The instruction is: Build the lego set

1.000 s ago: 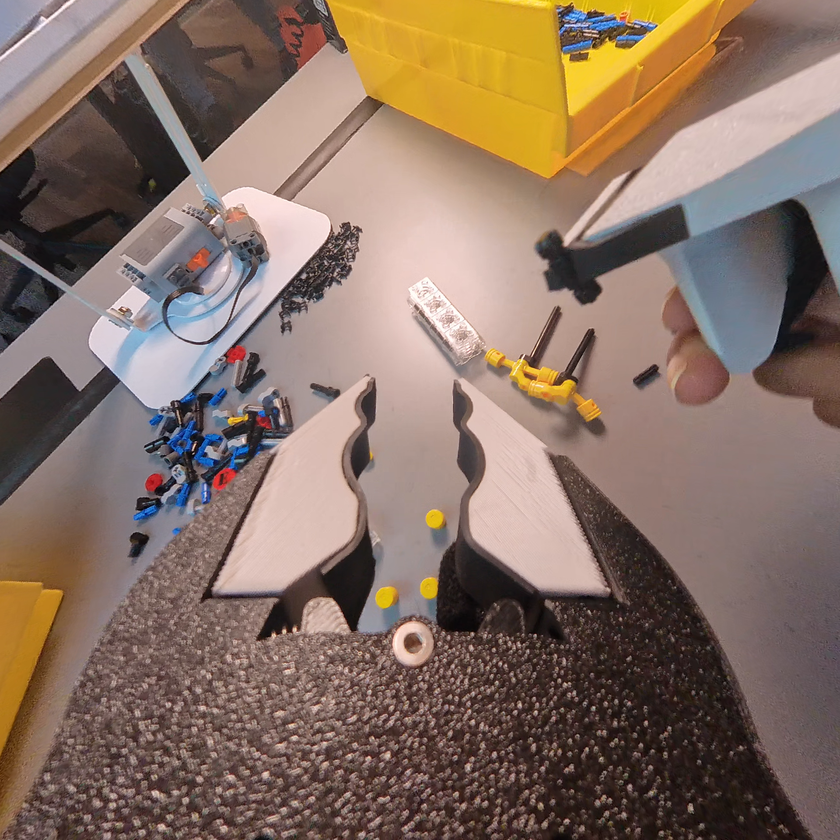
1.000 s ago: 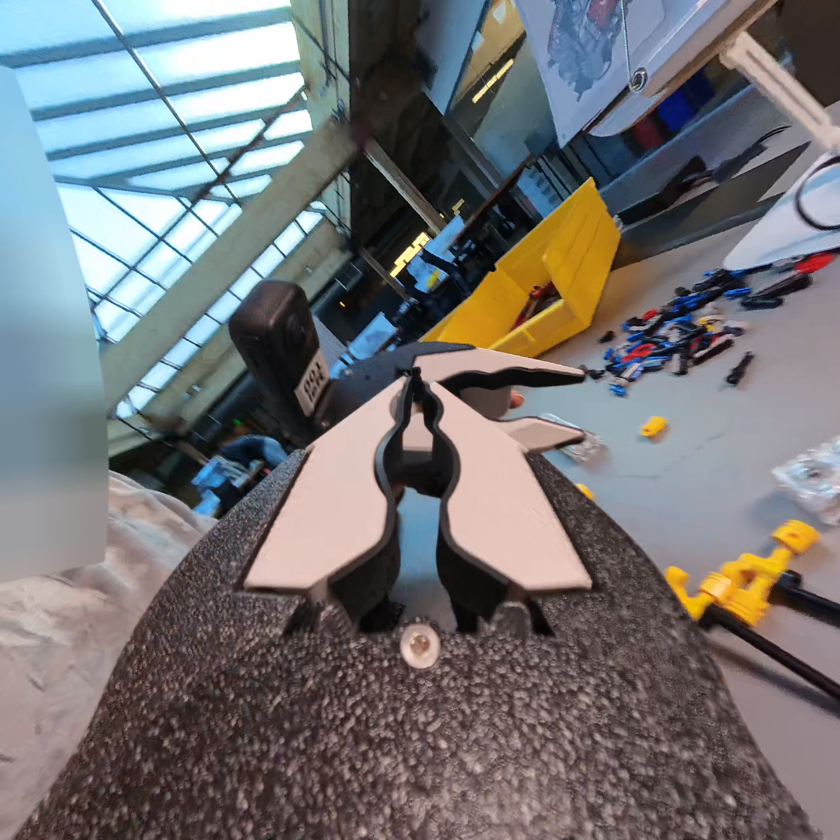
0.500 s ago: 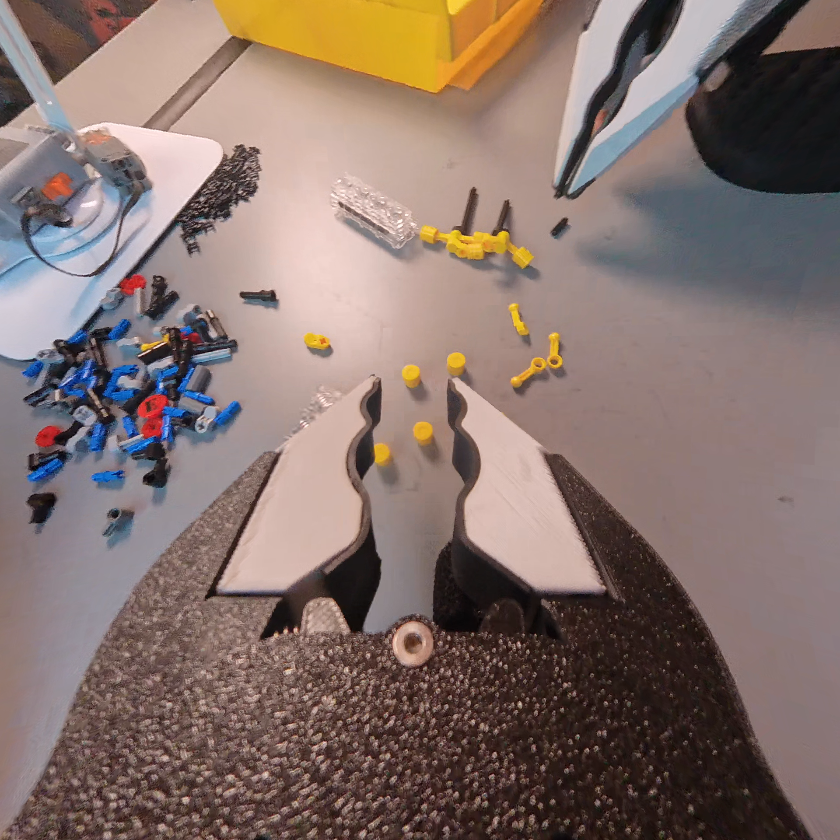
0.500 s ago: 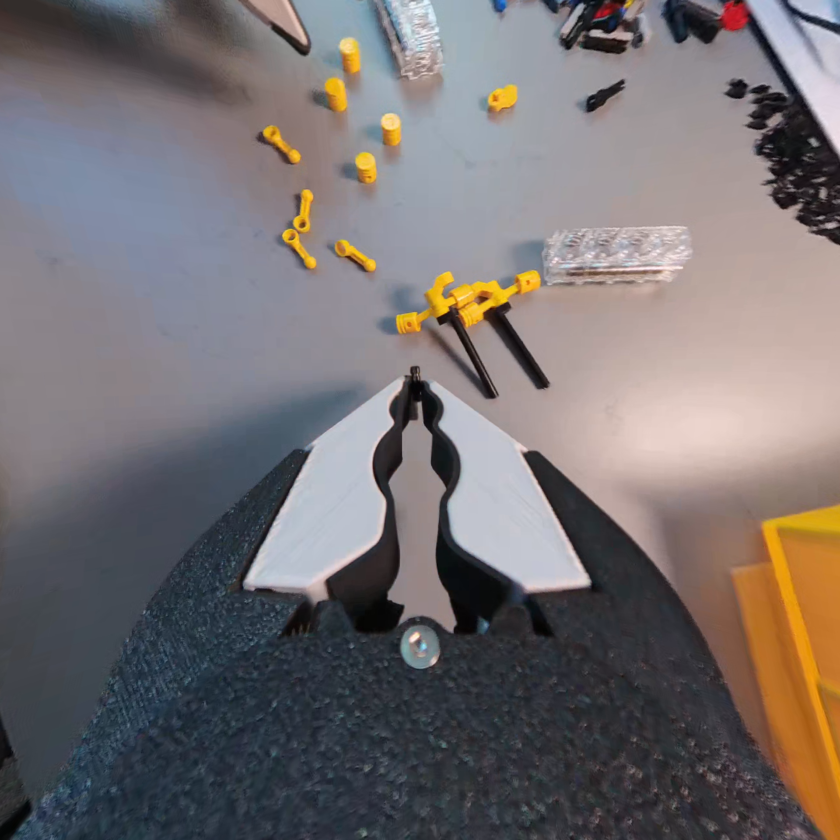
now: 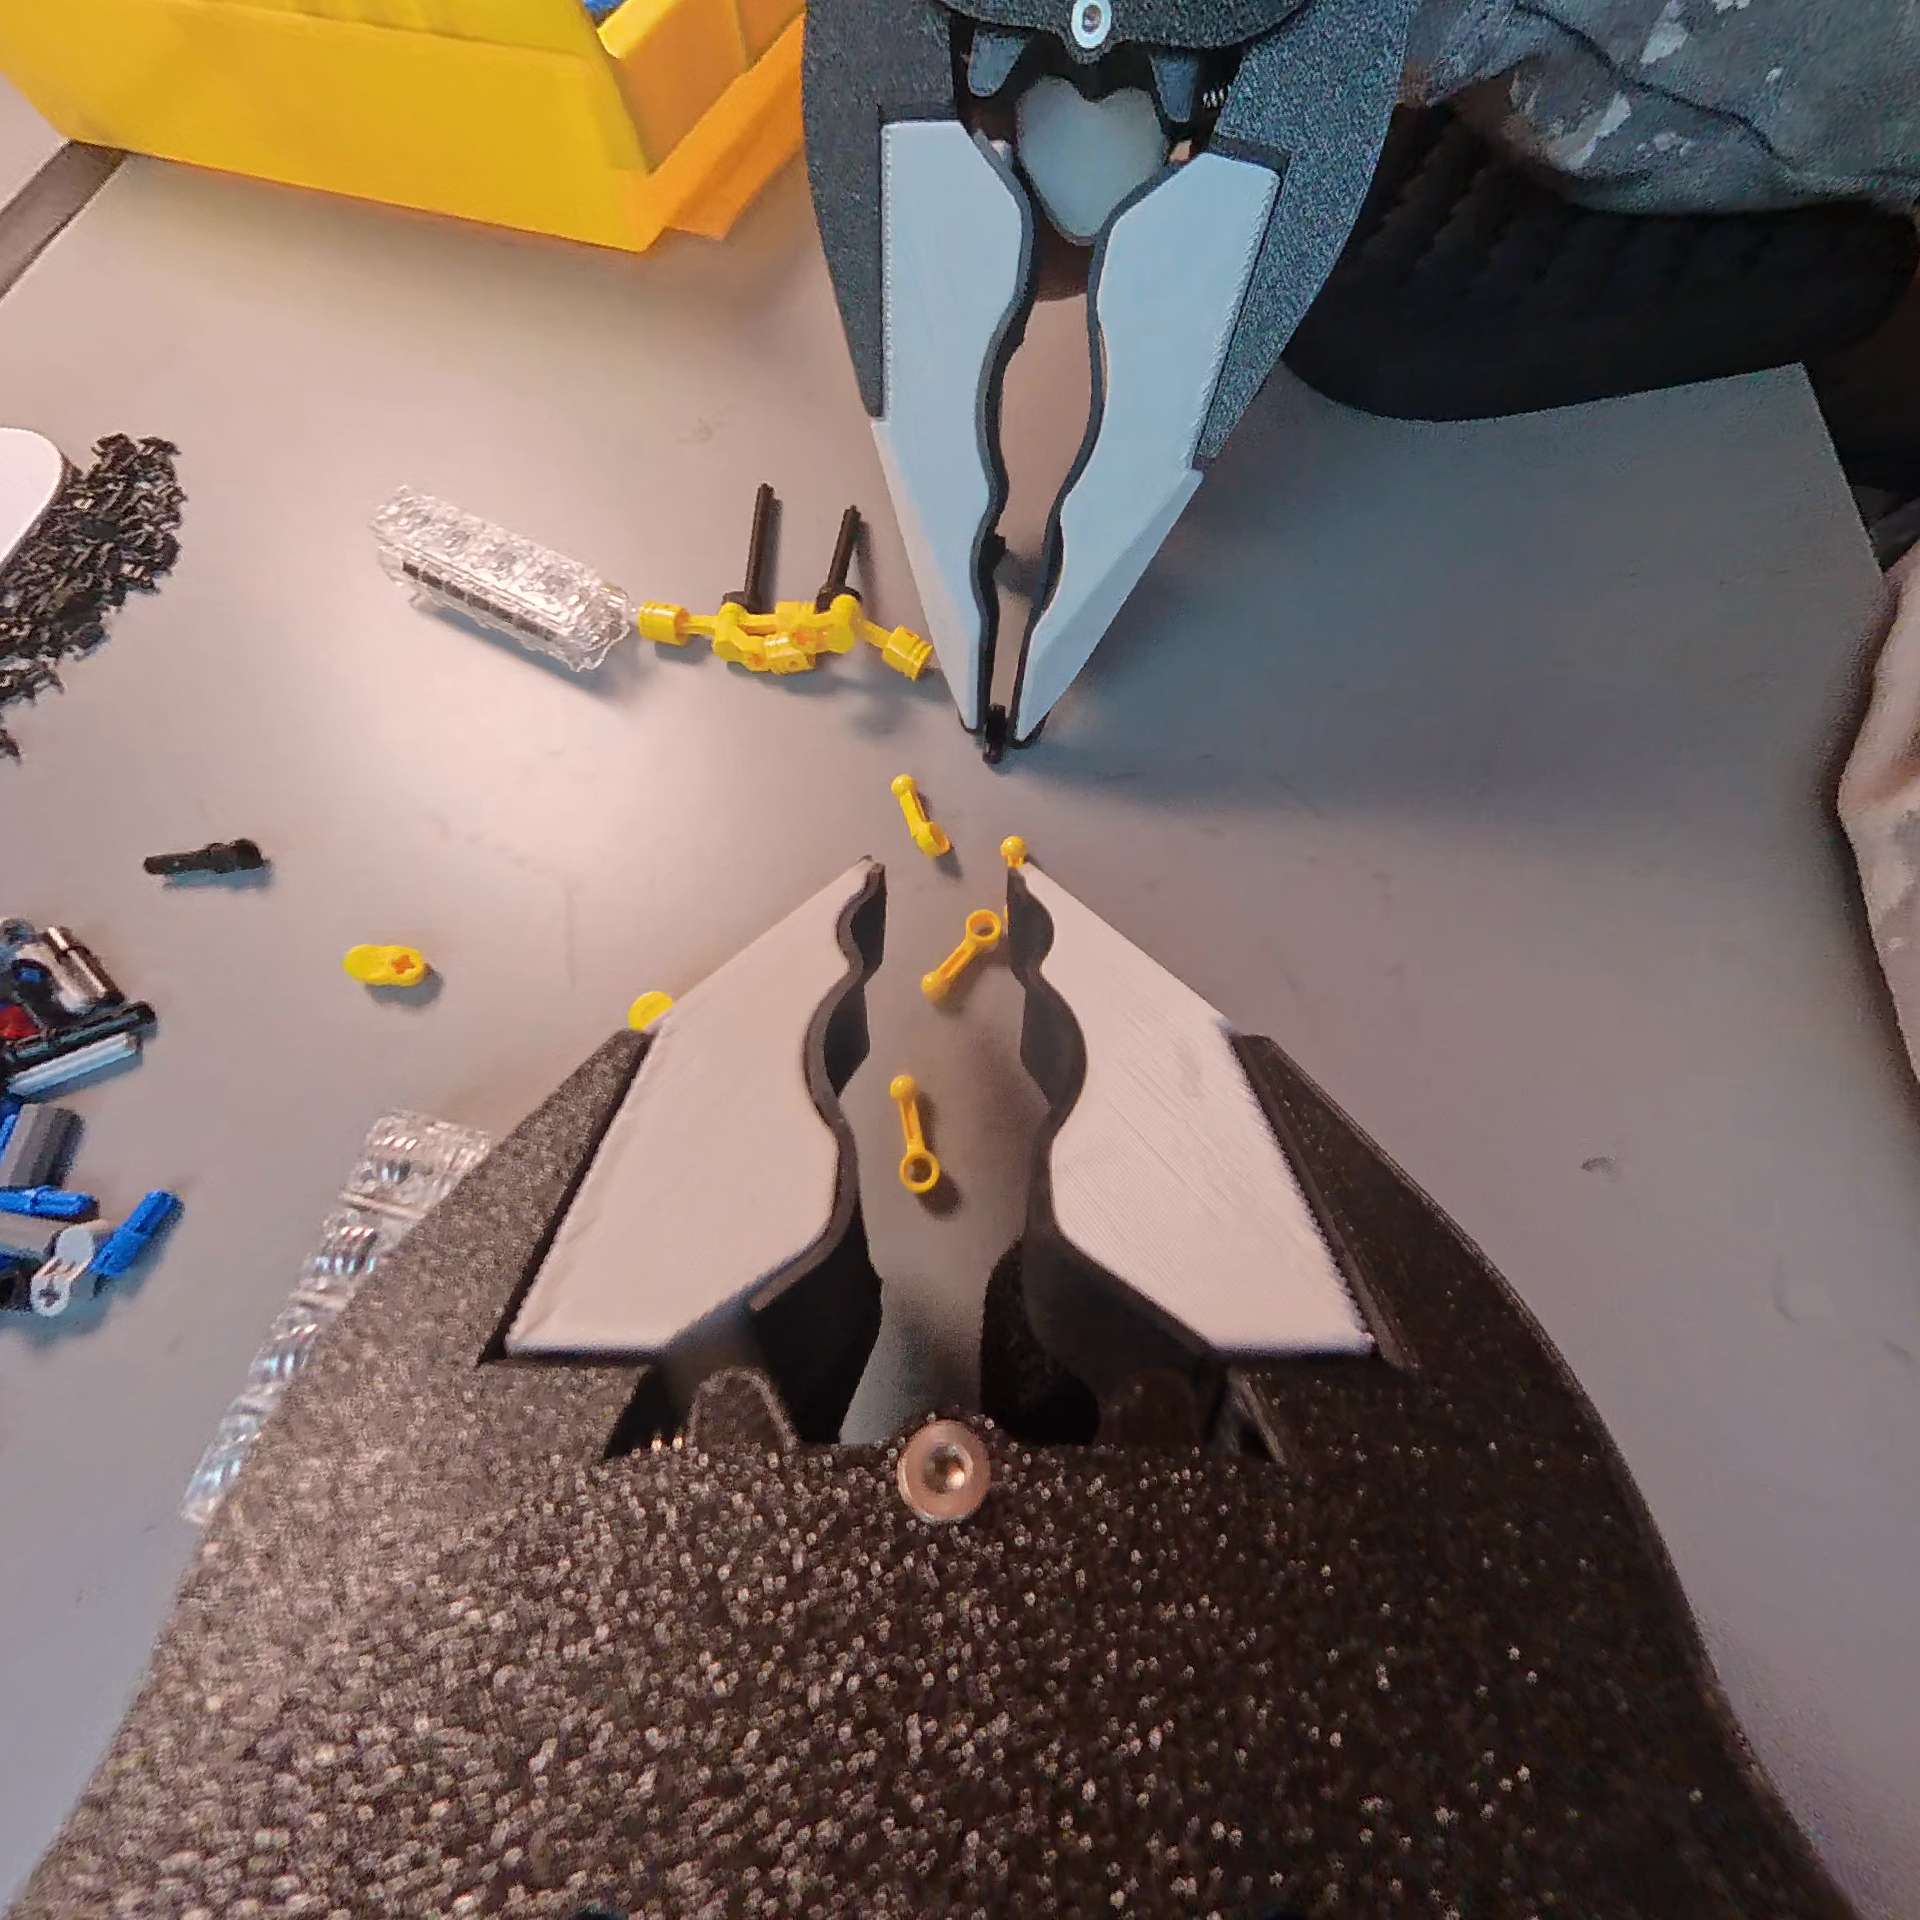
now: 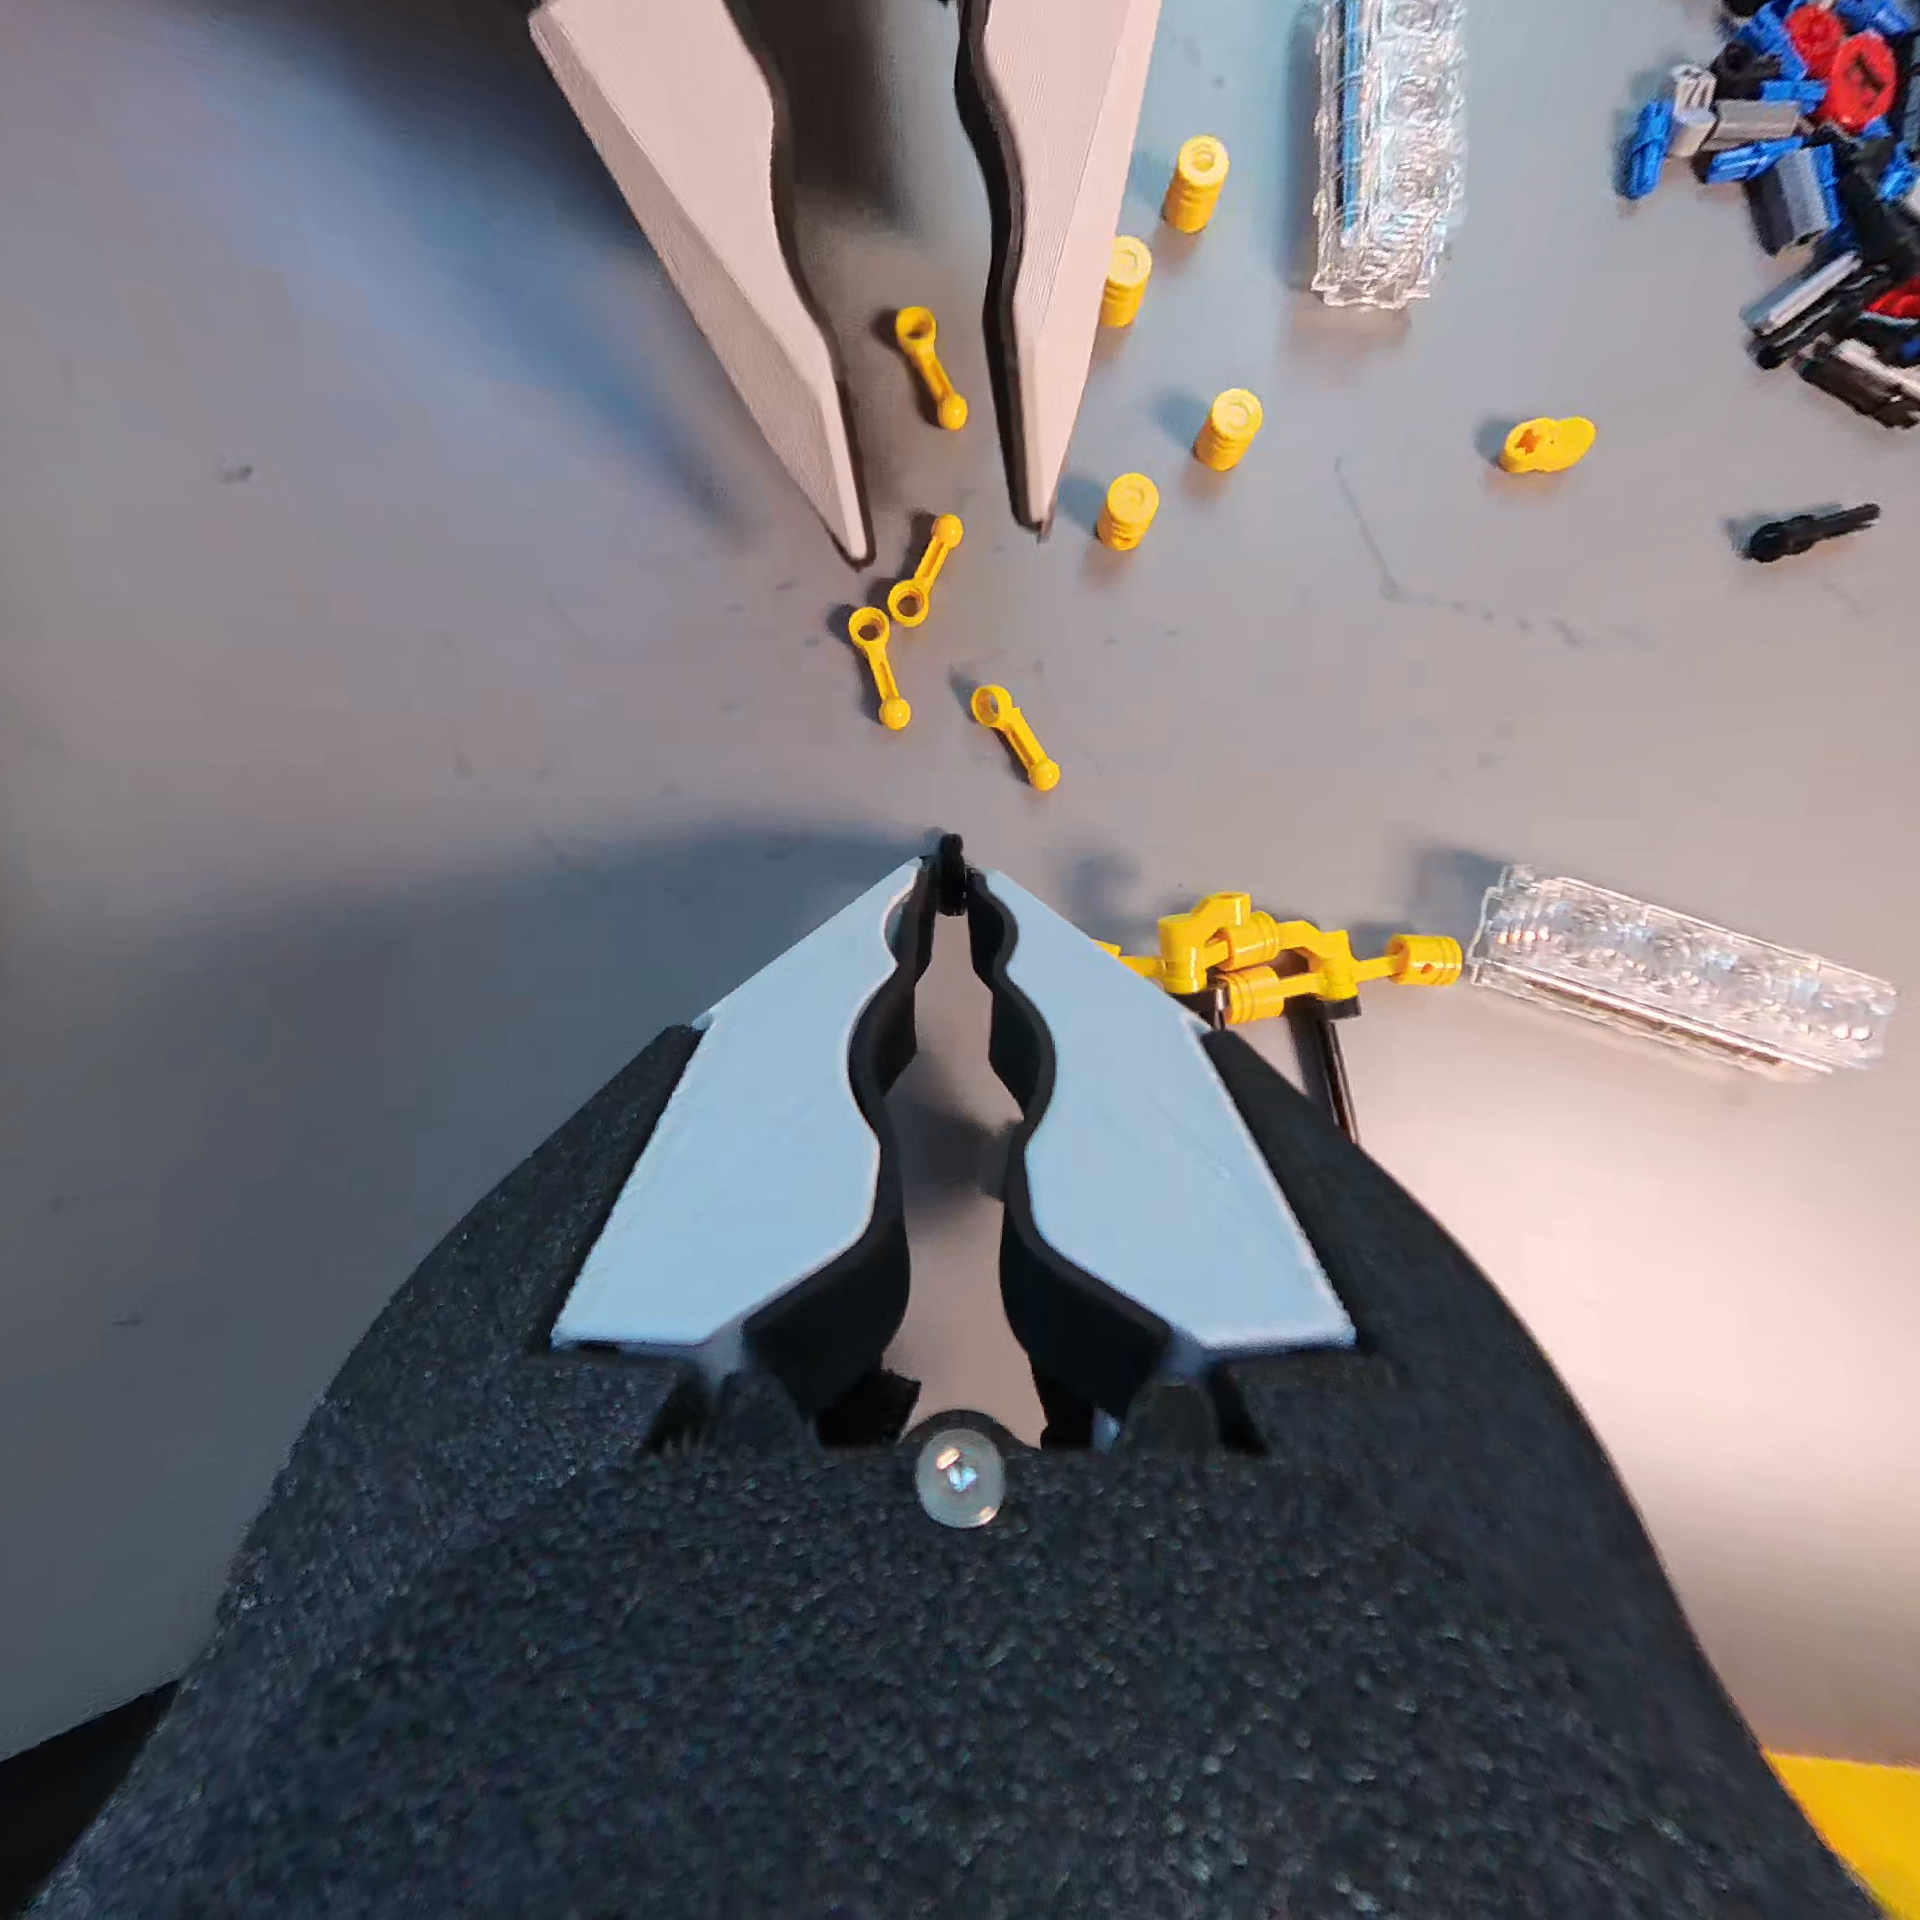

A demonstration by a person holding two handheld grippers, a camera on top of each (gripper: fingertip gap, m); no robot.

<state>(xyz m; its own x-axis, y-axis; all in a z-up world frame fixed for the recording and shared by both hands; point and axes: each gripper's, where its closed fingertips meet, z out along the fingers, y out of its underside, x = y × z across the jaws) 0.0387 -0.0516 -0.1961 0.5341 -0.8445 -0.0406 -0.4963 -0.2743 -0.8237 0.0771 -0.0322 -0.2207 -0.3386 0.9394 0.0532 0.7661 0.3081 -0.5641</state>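
My left gripper (image 5: 945, 873) is open and empty, low over the grey table, with its jaws either side of small yellow rods (image 5: 961, 954); one rod (image 5: 912, 1143) lies deeper between the fingers. It also shows in the right wrist view (image 6: 945, 535). My right gripper (image 6: 948, 873) is shut on a small black pin (image 6: 949, 864) at its tips and points at the left gripper from the other side. It shows in the left wrist view (image 5: 995, 727), just right of a yellow crank assembly (image 5: 779, 639) with two black axles.
A clear brick (image 5: 499, 577) lies left of the assembly, and another (image 6: 1387, 145) lies beside the left gripper. Yellow cylinders (image 6: 1226, 428), a loose black pin (image 5: 203, 859), a mixed parts pile (image 6: 1808, 135) and a heap of black pins (image 5: 83, 540) lie about. A yellow bin (image 5: 416, 104) stands behind. My right fingertips sit around 6 centimeters from my left ones. The clear brick (image 5: 499, 577) is about equally far from each gripper, around 12 centimeters. The right camera catches it too, in the right wrist view (image 6: 1664, 930).
The right gripper swung down from pointing up into the room to the table, still holding the black pin. The left gripper moved forward and right over the yellow rods. The tips now face each other closely.
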